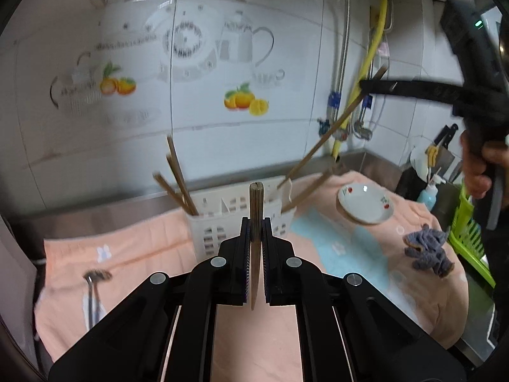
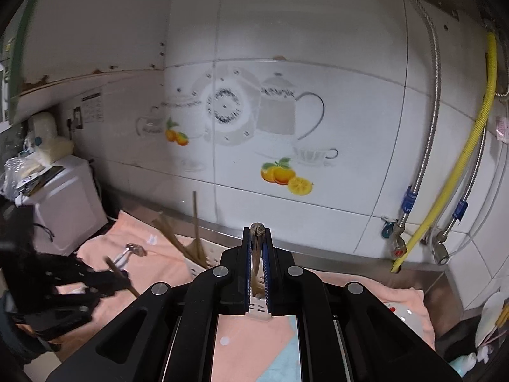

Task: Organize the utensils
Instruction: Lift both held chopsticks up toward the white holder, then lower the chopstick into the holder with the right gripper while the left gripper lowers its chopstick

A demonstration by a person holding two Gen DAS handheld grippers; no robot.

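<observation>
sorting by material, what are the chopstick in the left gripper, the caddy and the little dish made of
Chopstick: looks like bamboo or wood, matte brown with lengthwise grain. Caddy: white plastic, moulded slotted walls. Dish: likely glazed ceramic, glossy white with a painted red motif.

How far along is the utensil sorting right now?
Partly done. Several chopsticks already stand in the white holder. The left gripper and right gripper each clamp one more chopstick. A metal utensil lies on the peach towel, not yet put away.
</observation>
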